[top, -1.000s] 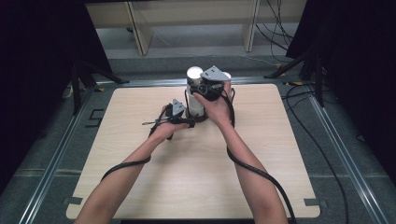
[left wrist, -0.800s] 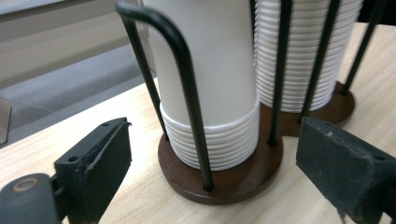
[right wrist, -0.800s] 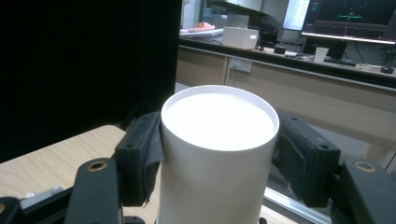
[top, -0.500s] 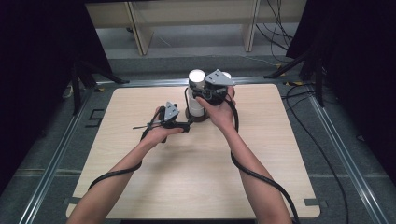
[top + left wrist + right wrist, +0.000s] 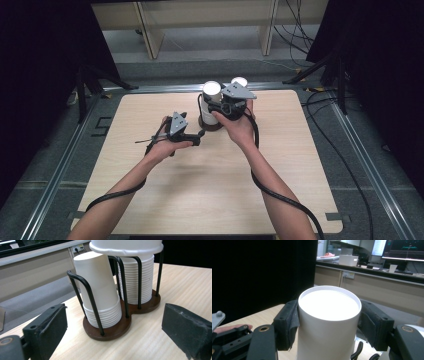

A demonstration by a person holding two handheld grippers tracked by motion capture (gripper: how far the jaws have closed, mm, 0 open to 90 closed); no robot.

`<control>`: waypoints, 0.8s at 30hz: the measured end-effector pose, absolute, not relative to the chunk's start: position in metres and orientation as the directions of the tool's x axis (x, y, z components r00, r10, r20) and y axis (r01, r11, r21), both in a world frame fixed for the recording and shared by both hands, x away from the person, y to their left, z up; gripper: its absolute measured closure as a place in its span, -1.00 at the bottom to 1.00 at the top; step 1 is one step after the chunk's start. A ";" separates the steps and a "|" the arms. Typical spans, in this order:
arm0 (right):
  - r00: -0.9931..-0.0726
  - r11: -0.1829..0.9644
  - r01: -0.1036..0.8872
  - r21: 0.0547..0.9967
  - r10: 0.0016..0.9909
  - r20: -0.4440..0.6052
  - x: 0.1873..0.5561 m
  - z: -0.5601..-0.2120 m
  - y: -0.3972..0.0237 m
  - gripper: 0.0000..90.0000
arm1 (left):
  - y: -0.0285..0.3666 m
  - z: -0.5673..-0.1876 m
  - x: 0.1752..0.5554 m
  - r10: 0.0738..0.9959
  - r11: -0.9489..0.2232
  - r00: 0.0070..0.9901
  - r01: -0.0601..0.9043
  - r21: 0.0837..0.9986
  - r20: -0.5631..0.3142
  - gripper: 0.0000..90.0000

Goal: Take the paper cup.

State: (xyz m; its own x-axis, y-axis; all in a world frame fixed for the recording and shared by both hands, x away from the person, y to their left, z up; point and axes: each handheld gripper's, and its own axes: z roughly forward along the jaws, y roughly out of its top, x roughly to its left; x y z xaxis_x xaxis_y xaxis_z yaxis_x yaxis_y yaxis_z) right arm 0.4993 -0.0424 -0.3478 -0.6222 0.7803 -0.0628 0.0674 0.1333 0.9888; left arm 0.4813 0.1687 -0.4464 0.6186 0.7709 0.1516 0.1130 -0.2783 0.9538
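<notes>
Wooden table point(image 5: 200, 190): right gripper point(image 5: 328, 322) fingers pinch cup point(image 5: 328, 327); left gripper point(image 5: 112, 340) fingers just spreading, empty

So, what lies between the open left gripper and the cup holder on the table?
Only bare table: in the left gripper view, light wood runs from the left gripper to the cup holder.
</notes>
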 end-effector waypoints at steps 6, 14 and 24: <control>-0.643 0.113 0.081 0.990 0.765 -0.034 0.489 -0.353 -0.044 -0.20 | 0.176 -0.445 0.469 0.766 -0.281 0.623 0.102 0.954 0.159 -0.88; -0.637 0.125 0.082 0.989 0.770 -0.044 0.480 -0.358 -0.049 -0.20 | 0.180 -0.445 0.457 0.763 -0.271 0.628 0.096 0.958 0.153 -0.88; -0.658 0.084 0.104 0.991 0.753 0.005 0.469 -0.364 -0.055 -0.20 | 0.179 -0.445 0.441 0.746 -0.267 0.649 0.084 0.960 0.150 -0.88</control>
